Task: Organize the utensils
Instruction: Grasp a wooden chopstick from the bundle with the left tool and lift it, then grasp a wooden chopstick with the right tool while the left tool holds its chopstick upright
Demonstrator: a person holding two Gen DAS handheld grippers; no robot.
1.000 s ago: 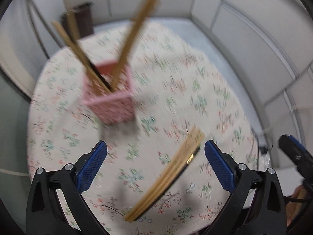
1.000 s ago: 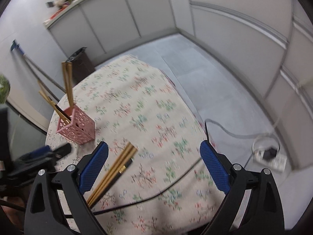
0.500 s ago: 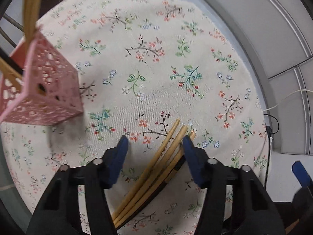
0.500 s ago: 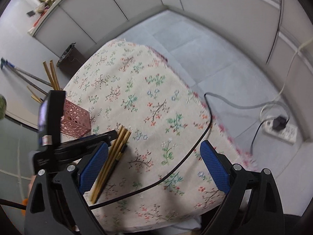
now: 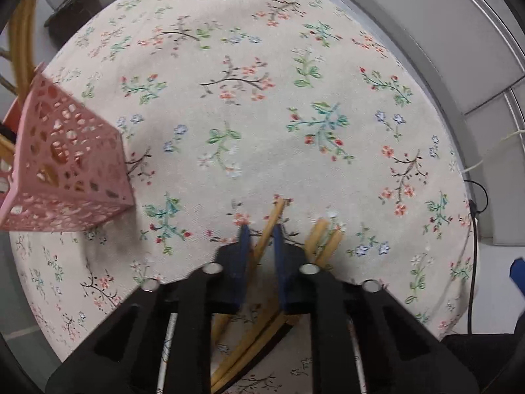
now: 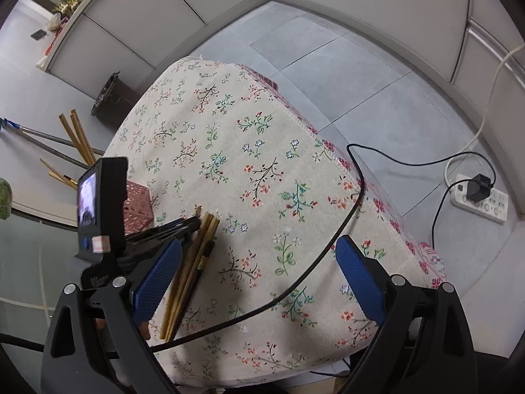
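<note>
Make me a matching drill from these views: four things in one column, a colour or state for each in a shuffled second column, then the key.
Things
1. basket
2. left gripper
3. right gripper
4. cable

States
A. black, lying across the tablecloth
B. jaws wide apart, nothing between them
C. pink, perforated, with chopsticks standing in it
D. jaws closing around one chopstick of the loose bundle

Pairs: 1-C, 2-D, 3-B, 4-A
</note>
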